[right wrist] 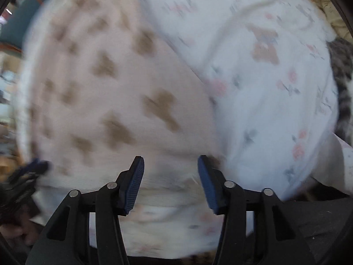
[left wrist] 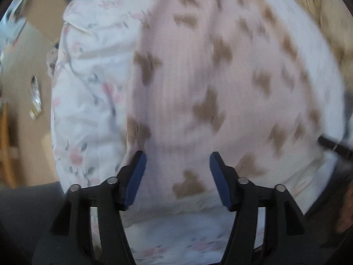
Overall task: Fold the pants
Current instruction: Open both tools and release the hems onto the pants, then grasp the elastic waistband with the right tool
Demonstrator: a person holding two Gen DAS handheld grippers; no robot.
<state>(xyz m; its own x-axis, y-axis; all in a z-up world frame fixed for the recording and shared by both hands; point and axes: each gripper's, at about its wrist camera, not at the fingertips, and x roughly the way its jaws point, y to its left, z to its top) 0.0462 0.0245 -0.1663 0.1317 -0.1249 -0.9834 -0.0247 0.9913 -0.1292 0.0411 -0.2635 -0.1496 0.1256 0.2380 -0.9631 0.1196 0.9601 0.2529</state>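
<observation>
Pants [left wrist: 198, 77] on the sheet [left wrist: 88, 101]: soft, light, limp. Left gripper [left wrist: 177, 165] and right gripper [right wrist: 169, 167] both apart, empty; pinch the near hem corners.

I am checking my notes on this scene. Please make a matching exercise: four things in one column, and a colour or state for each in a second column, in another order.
1. pants
2. bedsheet
3. left gripper
4. finger pads

A. dark blue, ribbed
B. white with small pink flowers
C. pale pink with brown shapes
D. open, holding nothing

Pairs: 1-C, 2-B, 3-D, 4-A
</observation>
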